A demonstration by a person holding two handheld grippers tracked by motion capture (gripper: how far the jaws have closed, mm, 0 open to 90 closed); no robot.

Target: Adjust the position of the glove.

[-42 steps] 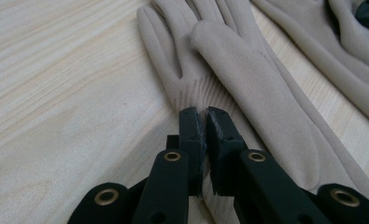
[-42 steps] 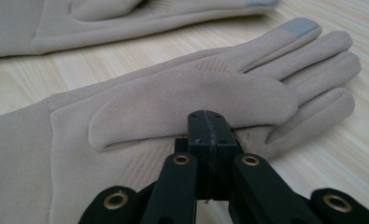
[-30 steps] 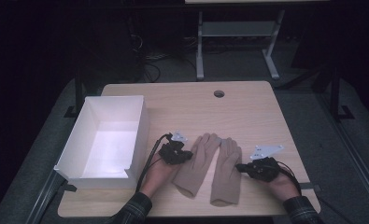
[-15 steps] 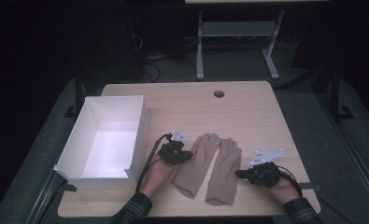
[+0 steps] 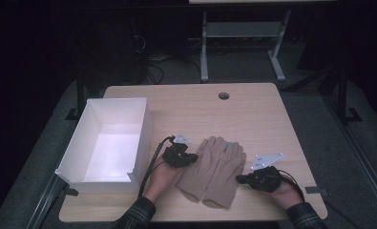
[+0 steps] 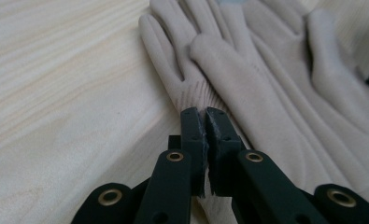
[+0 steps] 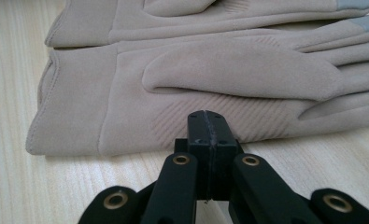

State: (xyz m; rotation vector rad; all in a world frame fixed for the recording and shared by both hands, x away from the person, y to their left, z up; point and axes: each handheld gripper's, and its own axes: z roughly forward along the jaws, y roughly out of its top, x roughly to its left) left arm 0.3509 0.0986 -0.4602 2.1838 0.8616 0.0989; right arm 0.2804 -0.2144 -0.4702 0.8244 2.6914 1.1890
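Almost nothing is changed since a second ago — both grippers (image 5: pixel 193 158) (image 5: pixel 242 179) are kept closed, nipping the gloves' (image 5: pixel 214 171) outer edges near the desk's (image 5: pixel 253 109) front edge, so lifting seems due.

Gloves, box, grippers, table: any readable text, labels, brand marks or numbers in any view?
None readable.
Gloves: plain beige, no tag or print; grey patches on two fingertips, no marking.
White box: blank walls.
Table: bare wood grain, one round hole, no sticker.
Left gripper and right gripper: black jaws with brass rivets, no lettering.
Right gripper's grey plate: a few dark dots, too small to tell.
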